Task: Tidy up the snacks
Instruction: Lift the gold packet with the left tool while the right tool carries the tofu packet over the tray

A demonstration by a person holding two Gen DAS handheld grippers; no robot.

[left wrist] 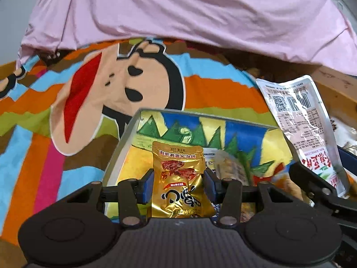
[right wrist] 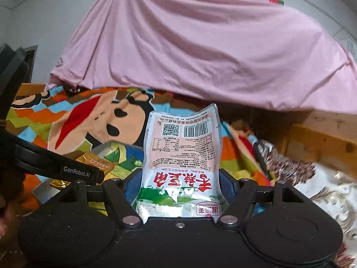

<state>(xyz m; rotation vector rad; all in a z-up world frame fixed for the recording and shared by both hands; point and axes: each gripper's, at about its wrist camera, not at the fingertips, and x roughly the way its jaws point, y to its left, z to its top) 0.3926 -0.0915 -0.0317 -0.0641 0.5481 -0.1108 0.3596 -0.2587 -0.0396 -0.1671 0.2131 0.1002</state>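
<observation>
Our left tool [left wrist: 178, 184] is clamped on a gold packet [left wrist: 179, 183], hanging directly over the open box [left wrist: 125, 138], long axis upright. Our right tool [right wrist: 179, 192] pinches a white pouch [right wrist: 181, 154] just right of the box, so left drops first.

gold packet [left wrist: 178, 178]: glossy foil | white pouch [right wrist: 180, 154]: shiny plastic | pink sheet [right wrist: 200, 51]: matt cloth
</observation>
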